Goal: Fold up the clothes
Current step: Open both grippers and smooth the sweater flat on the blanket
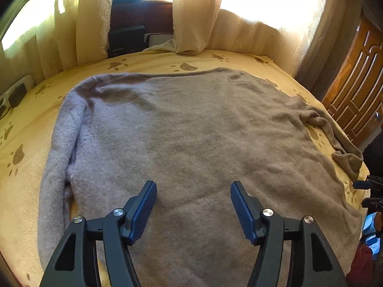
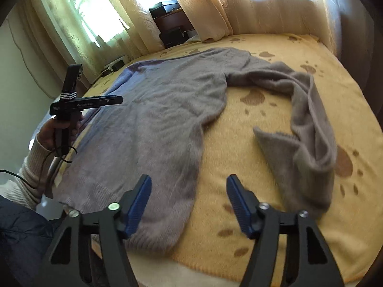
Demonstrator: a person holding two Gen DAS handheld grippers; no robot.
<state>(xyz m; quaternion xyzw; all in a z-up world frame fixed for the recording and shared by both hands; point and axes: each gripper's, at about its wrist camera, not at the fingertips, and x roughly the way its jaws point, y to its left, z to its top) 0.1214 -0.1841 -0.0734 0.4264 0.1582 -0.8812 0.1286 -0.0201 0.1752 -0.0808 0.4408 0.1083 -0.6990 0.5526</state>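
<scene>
- Bed w/ yellow paw-print blanket (image 2: 275,157): biggest flat surface in the room, so it serves as the folding surface; soft, and the blanket gives good colour contrast vs the garment.
- Cream patterned curtains (image 1: 191,16) behind the bed, strong backlight through them; probably why the left wrist view reads the knit as brownish and the right wrist view as grey-lilac.
- Fuzzy grey-taupe knit sweater (image 1: 191,131): lies spread flat on the blanket, body smoothed out, hem toward the near edge. Looks laid out this way so the sleeves can be folded in first.
- Sleeve on person's left (image 1: 59,138): already lies along the body's side, partly doubled over it, so that side looks done or nearly done.
- Sleeve on person's right (image 2: 308,119): flung outward, bunched and twisted, cuff turned back toward the near edge, apart from the body w/ bare blanket between. Prob. the next bit to straighten and bring across.
- Right hand-held gripper (image 2: 189,205): fingers spread wide, nothing in them; hovers near the hem corner, betw. body and loose sleeve.
- Left hand-held gripper (image 1: 193,209): also wide apart, holding nothing; sits above the lower body of the sweater, not touching as far as I can tell.
</scene>
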